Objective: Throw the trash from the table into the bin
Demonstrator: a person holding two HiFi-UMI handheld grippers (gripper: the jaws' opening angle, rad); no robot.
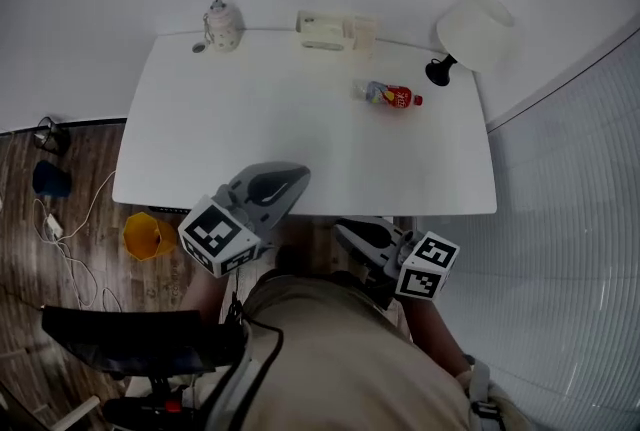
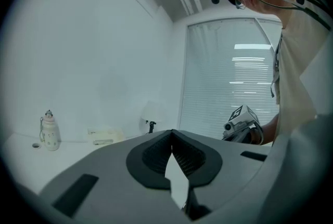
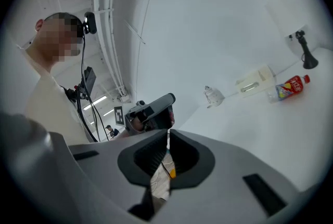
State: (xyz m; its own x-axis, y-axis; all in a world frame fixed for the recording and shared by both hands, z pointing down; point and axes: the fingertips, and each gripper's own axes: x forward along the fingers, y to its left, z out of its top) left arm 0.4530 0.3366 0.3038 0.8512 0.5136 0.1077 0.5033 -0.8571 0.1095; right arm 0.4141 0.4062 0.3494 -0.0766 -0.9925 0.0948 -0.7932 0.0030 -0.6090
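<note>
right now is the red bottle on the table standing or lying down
Lying down: the bottle rests on its side on the white table, cap end toward the lamp.

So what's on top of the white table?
A small white flask, a cream box, a lying bottle with a red label and a white lamp. The left gripper covers a bit of the table at its near edge, so that patch is unseen.

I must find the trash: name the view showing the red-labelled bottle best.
The head view: the bottle lies unobstructed near mid-frame on the table, seen from above. The right gripper view shows it at the frame's edge. The left gripper view does not show it.
</note>
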